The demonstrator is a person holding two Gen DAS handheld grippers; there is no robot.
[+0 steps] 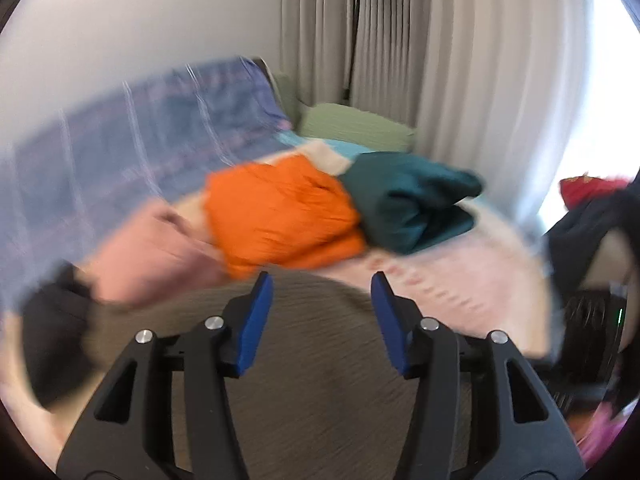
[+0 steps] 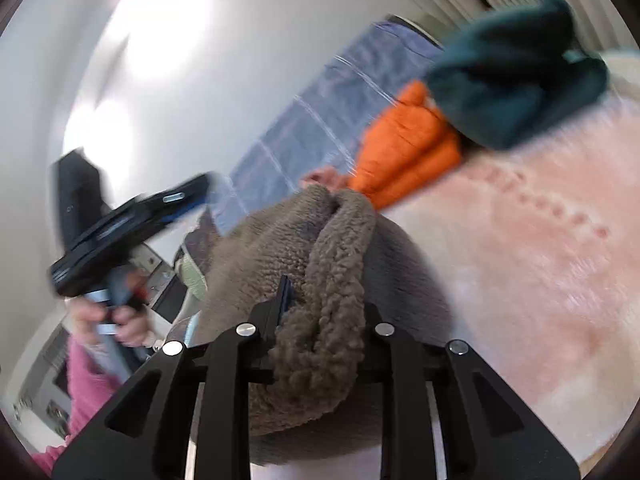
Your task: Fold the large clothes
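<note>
A grey-brown fleece garment [image 2: 316, 264] lies bunched on the pink bedspread [image 2: 520, 264]. My right gripper [image 2: 320, 308] is shut on a thick fold of it. In the left wrist view the same garment [image 1: 320, 360] lies under my left gripper [image 1: 322, 304], which is open and empty just above it. The left gripper also shows in the right wrist view [image 2: 132, 220], held in a hand at the left, blurred. Folded orange [image 1: 280, 216] and dark teal [image 1: 408, 200] clothes sit further back on the bed.
A pink garment [image 1: 160, 252] and a black one [image 1: 52, 340] lie at the left. A blue checked cloth [image 1: 140, 140] hangs against the wall. A green pillow [image 1: 352, 124], floor lamp [image 1: 356, 20] and curtains [image 1: 460, 60] stand behind. Dark clothes [image 1: 592, 232] are at the right.
</note>
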